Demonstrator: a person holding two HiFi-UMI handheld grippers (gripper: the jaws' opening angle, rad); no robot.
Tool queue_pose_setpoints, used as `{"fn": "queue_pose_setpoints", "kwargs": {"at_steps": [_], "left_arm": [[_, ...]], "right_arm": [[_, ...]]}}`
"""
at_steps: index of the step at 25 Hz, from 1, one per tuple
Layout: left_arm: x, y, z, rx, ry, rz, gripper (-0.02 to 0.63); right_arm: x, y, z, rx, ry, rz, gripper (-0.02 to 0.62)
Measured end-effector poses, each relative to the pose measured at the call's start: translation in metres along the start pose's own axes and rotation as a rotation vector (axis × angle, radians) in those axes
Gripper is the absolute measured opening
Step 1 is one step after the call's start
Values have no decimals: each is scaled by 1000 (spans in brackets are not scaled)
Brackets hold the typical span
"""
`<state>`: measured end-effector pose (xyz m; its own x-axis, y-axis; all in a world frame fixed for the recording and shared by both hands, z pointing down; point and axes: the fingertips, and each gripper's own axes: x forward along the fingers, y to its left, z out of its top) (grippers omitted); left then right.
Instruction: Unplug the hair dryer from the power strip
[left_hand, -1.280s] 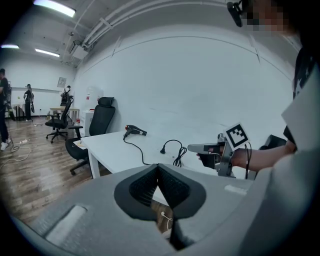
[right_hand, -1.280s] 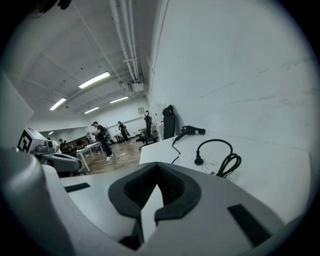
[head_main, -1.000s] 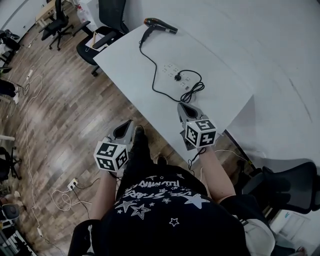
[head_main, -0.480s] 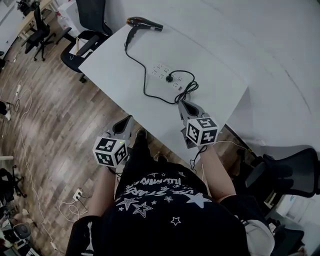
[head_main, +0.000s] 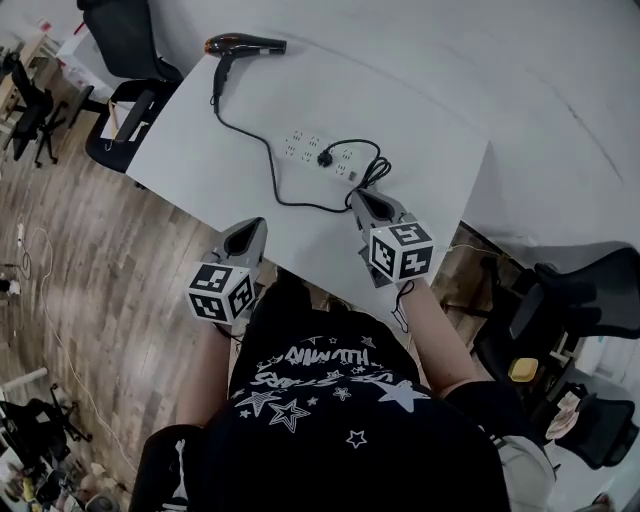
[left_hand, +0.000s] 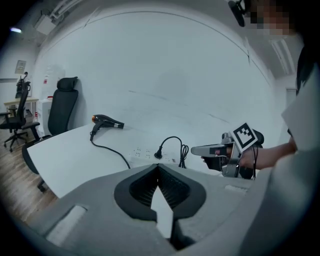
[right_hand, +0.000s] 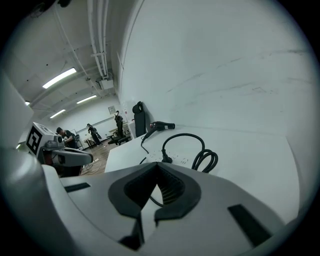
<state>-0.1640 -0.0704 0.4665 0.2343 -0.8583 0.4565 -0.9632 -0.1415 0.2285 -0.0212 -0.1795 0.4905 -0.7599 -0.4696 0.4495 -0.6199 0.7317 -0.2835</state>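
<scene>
Reaching step: left gripper (head_main: 254, 226) and right gripper (head_main: 357, 196) are hovering at the surface's (head_main: 190, 140) near edge, jaws closed, holding nothing. The plug (head_main: 325, 158) of the hair dryer (head_main: 245, 44) is sitting in the power strip (head_main: 310, 146) just ahead. Next, the right jaws likely need opening around it.

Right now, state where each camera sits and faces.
Head view: on the person's head, looking steeply down at the table; torso, arms, left tool and right tool show.
Left gripper view: on the left tool, facing across the table; right tool shows.
Right gripper view: on the right tool, likewise; left tool shows.
All three share the hair dryer and power strip.
</scene>
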Motion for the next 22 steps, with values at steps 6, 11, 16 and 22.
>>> {"fn": "queue_pose_setpoints", "kwargs": {"at_steps": [6, 11, 16, 22], "left_arm": [[48, 22, 24, 43, 38, -107, 9], [75, 38, 32, 73, 77, -186, 9], [97, 50, 42, 104, 93, -230, 9], [122, 60, 49, 160, 117, -277, 9]], "right_arm": [[27, -9, 8, 16, 21, -75, 8], [39, -9, 12, 35, 26, -140, 8], [54, -7, 10, 34, 50, -172, 8], [74, -9, 15, 39, 57, -204, 8]]}}
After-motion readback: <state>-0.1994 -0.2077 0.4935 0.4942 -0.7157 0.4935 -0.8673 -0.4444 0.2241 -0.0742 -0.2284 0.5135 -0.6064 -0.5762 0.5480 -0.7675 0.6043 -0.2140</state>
